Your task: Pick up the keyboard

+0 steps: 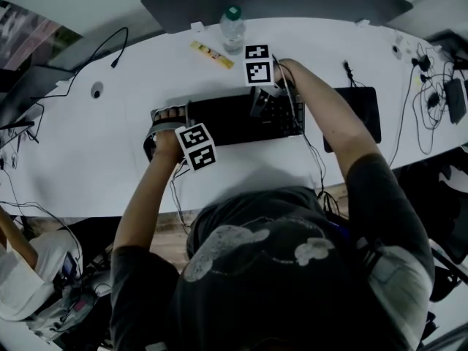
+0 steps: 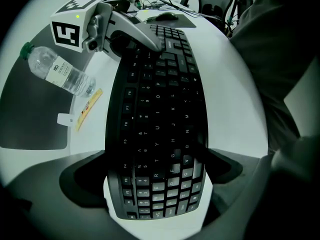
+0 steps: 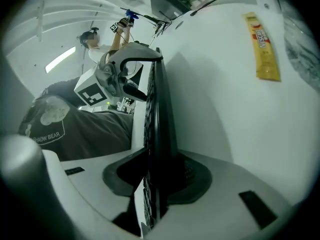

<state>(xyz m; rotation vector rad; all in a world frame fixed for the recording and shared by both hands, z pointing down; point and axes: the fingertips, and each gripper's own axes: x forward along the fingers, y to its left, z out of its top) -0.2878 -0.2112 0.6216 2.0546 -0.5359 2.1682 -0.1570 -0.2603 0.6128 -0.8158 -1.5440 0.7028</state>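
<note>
Two tongs are on the keyboard (image 1: 227,119), one near each end. The keyboard is long and black. It stretches from side to side on the white surface (image 1: 110,159), right in front of me.

My left tongs (image 2: 156,184) point straight down at the keyboard's left end. One jaw is on the near edge and one is on the far edge. Both press on it, so these tongs stand as wide as the keyboard is from front to back.

My right tongs (image 3: 157,184) are closer to the keyboard's right end. They come in slanted from its far side. These jaws are narrow. They pinch the thin keyboard, one on the side with the keys and one on the side underneath.

I cannot tell if the keyboard is off the surface or still touching it.

Past the far side of the keyboard stands a water bottle (image 1: 232,28) with a green cap. A yellow packet (image 1: 212,54) lies flat just left of the bottle, also on the far side of the keyboard. Right of the keyboard is a dark mat (image 1: 362,112), and a mouse (image 2: 165,17) sits on it.
</note>
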